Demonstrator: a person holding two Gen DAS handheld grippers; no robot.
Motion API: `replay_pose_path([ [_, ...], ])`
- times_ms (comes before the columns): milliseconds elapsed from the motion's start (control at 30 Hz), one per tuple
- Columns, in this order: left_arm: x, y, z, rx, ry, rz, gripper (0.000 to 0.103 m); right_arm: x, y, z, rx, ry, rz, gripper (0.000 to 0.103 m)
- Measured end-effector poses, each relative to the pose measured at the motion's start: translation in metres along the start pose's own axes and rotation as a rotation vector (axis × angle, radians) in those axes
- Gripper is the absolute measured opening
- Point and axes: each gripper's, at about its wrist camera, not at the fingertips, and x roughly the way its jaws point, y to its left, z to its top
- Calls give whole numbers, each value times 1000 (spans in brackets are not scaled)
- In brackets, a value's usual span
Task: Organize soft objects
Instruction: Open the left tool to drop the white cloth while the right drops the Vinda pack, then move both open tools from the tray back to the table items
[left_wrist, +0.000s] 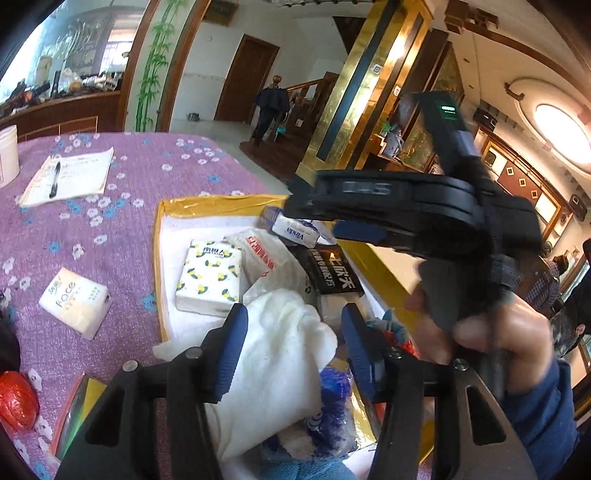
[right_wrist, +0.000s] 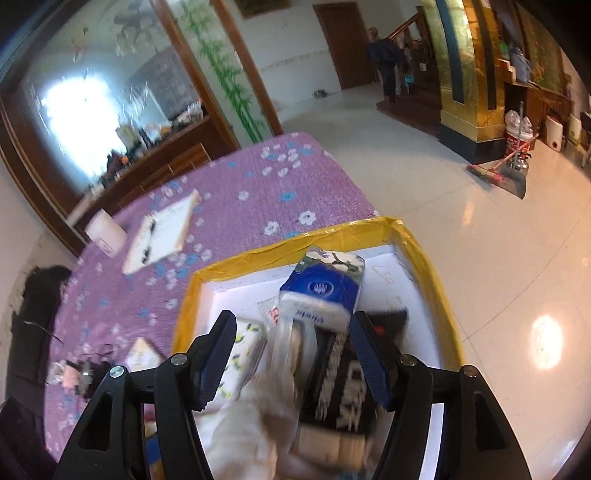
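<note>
In the box: a yellow-taped box (left_wrist: 159, 258) with a white lining sits at the edge of the purple flowered worktop (left_wrist: 122, 177), and most of the soft things are gathered inside it.
White cloth: a white cloth (left_wrist: 280, 354) lies crumpled at the near end of the box, between the fingers of the left tongs (left_wrist: 291, 343); the pads stand clear of it on both sides, so it reads as set down, not gripped.
Left tongs: about half open, empty, low over the cloth.
Right tongs: the right tongs (right_wrist: 293, 360) are parted, hanging over the box; a blue-and-white tissue pack (right_wrist: 325, 291) lies just beyond the tips, resting on other packets and touched by neither pad.
Likely reason: both tools look to have let go above the box so their loads land inside its walls.
Packed already: a lemon-print tissue pack (left_wrist: 210, 275) lies flat against the lining, with a black packet (left_wrist: 334, 273) beside it.
Still outside: a "face" tissue pack (left_wrist: 75, 301) lies on the worktop, well apart from the box, and a red bag (left_wrist: 16, 400) sits at the near left edge.
Not for sorting: a notepad with a pen (left_wrist: 68, 179), by my judgement.
Next: probably the "face" pack.
</note>
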Motion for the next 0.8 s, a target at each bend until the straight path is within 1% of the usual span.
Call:
replay_pose_path([
  [33,-1,-1,0,4,-4,2,51,-13,-1,-5,13,-28,-3,68],
  [67,-1,-2,0,10,-5,5,51,-27,-3,-12,31,-59,11,68],
  [133,-1,-3,0,17,-5,7,51,-55,-8,-28,82,-128,60,73],
  [167,-1,-3,1,17,-6,10,51,-65,-11,-35,99,-153,72,76],
  [233,-1,-2,2,19,-9,16,51,-87,-17,-54,133,-204,83,77],
  [300,-4,-3,4,19,-19,17,51,-99,-23,-68,156,-227,89,78],
  [400,-12,-9,8,30,-33,32,51,-113,-31,-82,182,-235,88,78],
  [533,-32,-16,16,32,-27,45,52,-127,-31,-86,186,-246,102,78],
  [600,-47,-18,18,50,-31,52,53,-131,-28,-88,178,-250,114,78],
  [667,-60,-17,18,65,-37,68,57,-130,-18,-90,162,-242,140,78],
  [733,-74,-12,18,74,-36,96,58,-126,-4,-92,136,-225,162,78],
  [800,-87,-5,16,75,-35,94,58,-122,13,-95,97,-205,190,78],
])
